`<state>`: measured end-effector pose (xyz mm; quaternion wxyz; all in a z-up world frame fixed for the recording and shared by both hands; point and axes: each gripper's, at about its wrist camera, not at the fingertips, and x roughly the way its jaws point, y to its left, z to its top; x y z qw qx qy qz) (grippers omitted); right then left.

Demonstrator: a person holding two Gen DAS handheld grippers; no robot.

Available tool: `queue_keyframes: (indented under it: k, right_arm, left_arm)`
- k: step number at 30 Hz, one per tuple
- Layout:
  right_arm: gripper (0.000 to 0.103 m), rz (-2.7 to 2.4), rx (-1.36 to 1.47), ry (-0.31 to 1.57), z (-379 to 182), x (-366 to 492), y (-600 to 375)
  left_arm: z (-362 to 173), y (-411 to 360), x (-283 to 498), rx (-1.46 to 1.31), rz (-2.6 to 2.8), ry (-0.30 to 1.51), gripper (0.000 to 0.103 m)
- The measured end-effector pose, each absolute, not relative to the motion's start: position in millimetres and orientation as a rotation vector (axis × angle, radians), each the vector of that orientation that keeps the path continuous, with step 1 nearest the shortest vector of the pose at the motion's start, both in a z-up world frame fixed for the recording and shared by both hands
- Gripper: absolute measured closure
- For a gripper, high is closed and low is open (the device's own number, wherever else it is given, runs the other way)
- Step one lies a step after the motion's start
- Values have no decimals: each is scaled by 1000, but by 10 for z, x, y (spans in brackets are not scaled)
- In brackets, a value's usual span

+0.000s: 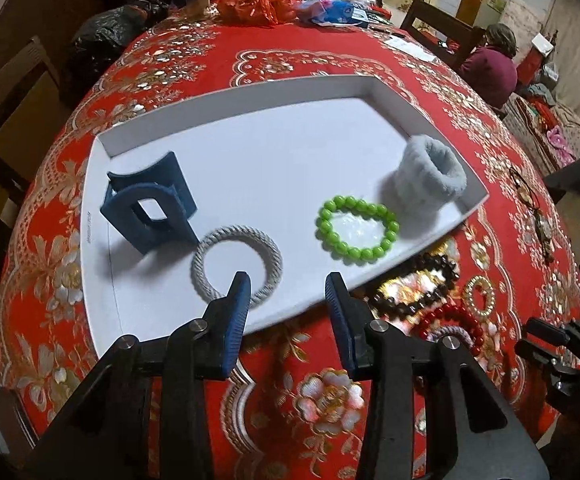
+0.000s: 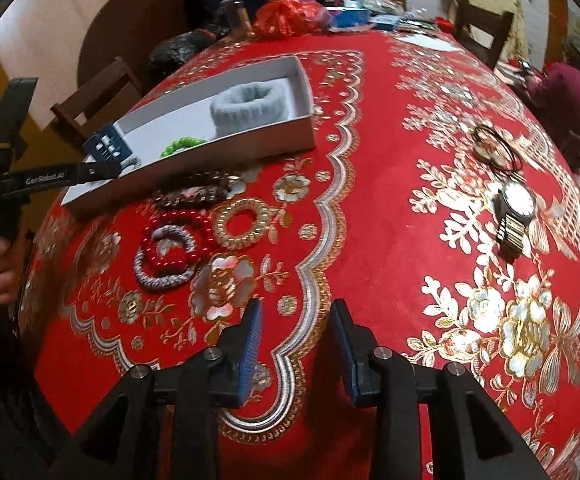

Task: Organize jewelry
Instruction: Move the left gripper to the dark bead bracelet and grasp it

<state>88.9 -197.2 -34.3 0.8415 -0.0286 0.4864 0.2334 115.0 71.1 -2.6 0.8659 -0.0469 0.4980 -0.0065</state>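
- On the worktop (image 1: 273,60), under a red floral cloth, a shallow white tray (image 1: 225,98) holds, left to right: a blue hair claw (image 1: 149,208); a grey rope ring (image 1: 237,265); a green bead bracelet (image 1: 356,227); a pale fuzzy cuff (image 1: 430,176), upright in the right corner;
- left gripper (image 1: 287,294) hangs over the tray's near edge, fingers spread, pinching nothing; one fingertip overlaps the rope ring;
- beside the tray lie a brown bead bracelet (image 2: 193,196), a red bead bracelet (image 2: 175,242), a gold ring (image 2: 241,224);
- right gripper (image 2: 296,322) hovers over bare cloth, fingers spread, empty;
- far right, a wristwatch (image 2: 516,208).
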Motion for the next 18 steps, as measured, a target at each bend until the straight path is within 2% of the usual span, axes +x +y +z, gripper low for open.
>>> queue_keyframes:
  k: [4,9,12,15,18]
  right_arm:
    - [70,518,-37,989,-267,954,-1898]
    - [70,517,-79,936,-211,1087,-1706]
    - [70,513,-125,938,-253,1179,-1584]
    - [70,508,-165,939,-318,1241,-1495]
    - [71,525,-208,938,-375,1276,-1407]
  left_arm:
    - [-63,533,1115,-9,-6,1038,64]
    - [96,477,1036,-53,-86,977,65]
    - [49,338,1020,-45,-164,1019,65]
    - [-95,274,1034,-54,-187,1083,71]
    - [-190,263,1073,-71,-174,1112,71]
